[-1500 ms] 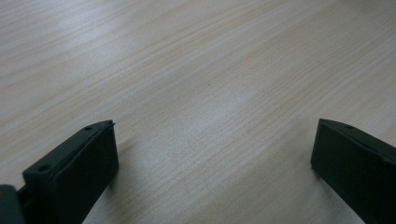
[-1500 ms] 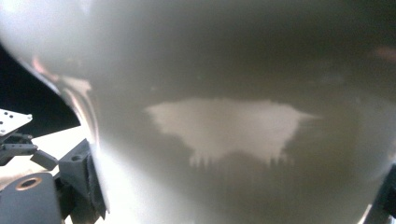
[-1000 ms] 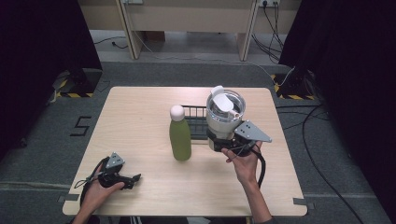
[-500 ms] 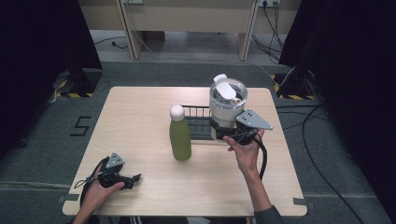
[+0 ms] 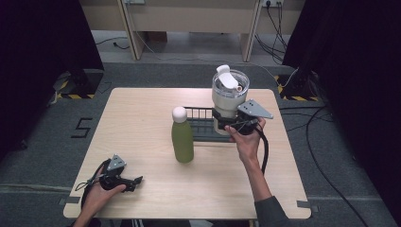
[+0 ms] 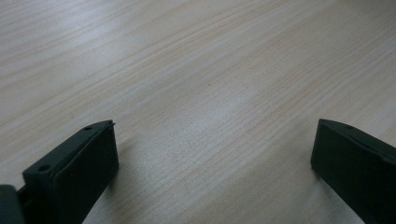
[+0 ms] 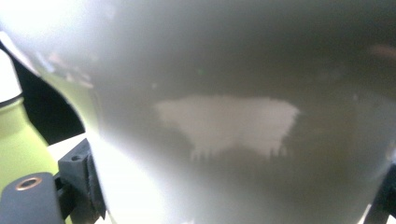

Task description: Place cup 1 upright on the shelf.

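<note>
A: The white tumbler (image 5: 229,97) is clamped low on its body by the right gripper (image 5: 226,124), and it hangs above the near end of the black wire rack (image 5: 198,124), its lid with the flip spout up top.

B: Tall cup, low grip. I'd judge it top-heavy, so a quick swing could tip it out of the jaws.

A: In the right gripper view the smooth wall sits right against the pads (image 7: 86,182); it looks slippery.

B: The green bottle (image 5: 182,137) stands just left of the rack. A wide sweep could knock it over.

A: Set it down crooked and the base could catch the rack's wires.

B: The left gripper (image 5: 124,180)?

A: Jaws spread wide, nothing in them, lying on the table (image 5: 142,113) well left of the rack.
</note>
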### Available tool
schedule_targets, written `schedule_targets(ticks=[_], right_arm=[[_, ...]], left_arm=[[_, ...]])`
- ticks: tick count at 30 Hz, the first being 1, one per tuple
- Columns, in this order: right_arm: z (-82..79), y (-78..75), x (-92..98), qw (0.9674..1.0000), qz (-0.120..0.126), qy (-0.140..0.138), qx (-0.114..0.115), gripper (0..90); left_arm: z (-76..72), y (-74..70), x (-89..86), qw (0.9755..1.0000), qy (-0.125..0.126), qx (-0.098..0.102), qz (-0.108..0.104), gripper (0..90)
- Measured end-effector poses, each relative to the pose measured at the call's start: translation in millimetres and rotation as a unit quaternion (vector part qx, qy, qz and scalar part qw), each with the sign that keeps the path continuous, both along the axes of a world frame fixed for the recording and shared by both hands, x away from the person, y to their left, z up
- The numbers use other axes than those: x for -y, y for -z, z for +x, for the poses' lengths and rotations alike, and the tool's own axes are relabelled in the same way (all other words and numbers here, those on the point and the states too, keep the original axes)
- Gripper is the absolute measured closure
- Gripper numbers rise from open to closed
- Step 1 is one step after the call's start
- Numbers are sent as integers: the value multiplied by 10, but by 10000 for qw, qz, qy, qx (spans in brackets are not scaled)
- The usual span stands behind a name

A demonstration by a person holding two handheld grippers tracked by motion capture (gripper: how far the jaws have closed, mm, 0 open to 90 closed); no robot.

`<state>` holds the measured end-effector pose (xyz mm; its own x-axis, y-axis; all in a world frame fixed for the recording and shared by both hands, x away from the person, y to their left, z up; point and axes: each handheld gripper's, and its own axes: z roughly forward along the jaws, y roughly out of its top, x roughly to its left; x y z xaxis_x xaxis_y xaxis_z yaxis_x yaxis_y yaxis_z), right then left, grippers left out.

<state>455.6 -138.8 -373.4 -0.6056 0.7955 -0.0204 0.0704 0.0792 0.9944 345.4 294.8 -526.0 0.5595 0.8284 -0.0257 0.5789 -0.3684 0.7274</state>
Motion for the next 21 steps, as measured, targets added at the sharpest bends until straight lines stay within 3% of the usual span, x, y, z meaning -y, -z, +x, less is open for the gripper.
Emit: schedule_targets(ticks=[4, 21], right_arm=[[96, -28, -10, 9999, -98, 108, 46, 102], [358, 69, 3, 9994, -66, 323, -62, 102]], left_arm=[[0, 0, -1, 10000, 3, -2, 2, 0], [0, -1, -1, 10000, 1, -4, -3, 0]])
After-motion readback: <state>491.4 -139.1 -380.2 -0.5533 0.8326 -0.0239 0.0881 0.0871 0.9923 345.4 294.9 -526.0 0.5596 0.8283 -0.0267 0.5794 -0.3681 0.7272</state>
